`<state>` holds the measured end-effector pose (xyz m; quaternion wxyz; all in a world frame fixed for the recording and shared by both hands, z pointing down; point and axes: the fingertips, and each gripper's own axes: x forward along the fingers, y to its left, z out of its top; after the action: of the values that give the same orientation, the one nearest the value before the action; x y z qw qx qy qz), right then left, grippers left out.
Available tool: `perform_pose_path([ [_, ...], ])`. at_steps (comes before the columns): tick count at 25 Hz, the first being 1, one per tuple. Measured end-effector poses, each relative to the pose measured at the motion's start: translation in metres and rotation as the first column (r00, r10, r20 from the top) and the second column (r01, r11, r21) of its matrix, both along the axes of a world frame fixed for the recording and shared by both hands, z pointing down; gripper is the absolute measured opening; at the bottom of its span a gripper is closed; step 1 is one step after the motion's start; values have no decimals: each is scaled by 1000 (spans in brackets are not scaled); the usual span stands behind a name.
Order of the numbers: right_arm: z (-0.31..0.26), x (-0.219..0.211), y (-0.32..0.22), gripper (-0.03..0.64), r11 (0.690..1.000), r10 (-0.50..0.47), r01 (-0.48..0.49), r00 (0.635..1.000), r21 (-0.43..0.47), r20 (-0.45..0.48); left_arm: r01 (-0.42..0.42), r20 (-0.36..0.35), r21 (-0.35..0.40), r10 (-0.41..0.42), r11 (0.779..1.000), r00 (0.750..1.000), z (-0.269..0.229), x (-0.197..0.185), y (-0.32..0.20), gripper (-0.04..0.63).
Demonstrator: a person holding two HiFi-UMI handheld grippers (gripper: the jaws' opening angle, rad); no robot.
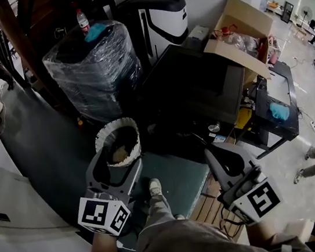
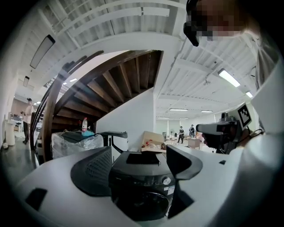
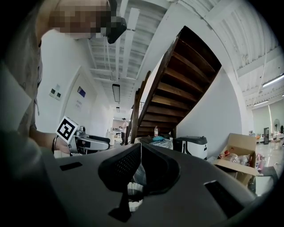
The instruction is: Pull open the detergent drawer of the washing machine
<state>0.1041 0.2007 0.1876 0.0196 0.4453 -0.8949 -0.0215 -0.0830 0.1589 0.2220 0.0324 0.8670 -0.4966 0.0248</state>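
Head view: looking down on washer (image 1: 193, 88), top face only, front not visible. Left hand-held gripper (image 1: 118, 152) and right hand-held gripper (image 1: 213, 154) both held short of its front, well apart from it, neither clearly nearer.

Left gripper view: released, jaws wide, nothing gripped, aimed straight at washer front. Can't resolve drawer on dark panel (image 2: 133, 179); likely left of knob (image 2: 166, 181), long axis horizontal.

Right gripper view: clenched, empty, aimed left of washer at bin (image 3: 133, 195). Left looks better placed.
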Motion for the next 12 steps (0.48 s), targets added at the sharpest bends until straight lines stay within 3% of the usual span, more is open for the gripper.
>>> perform_pose_path([
  [7, 20, -17, -54, 34, 999, 3, -3, 1000, -50, -13, -44, -55, -79, 40, 996, 998, 43, -4, -59, 388],
  [12, 36, -35, -103, 34, 995, 10, -14, 999, -97, -35, -90, -147, -166, 65, 982, 987, 75, -11, -113, 388],
])
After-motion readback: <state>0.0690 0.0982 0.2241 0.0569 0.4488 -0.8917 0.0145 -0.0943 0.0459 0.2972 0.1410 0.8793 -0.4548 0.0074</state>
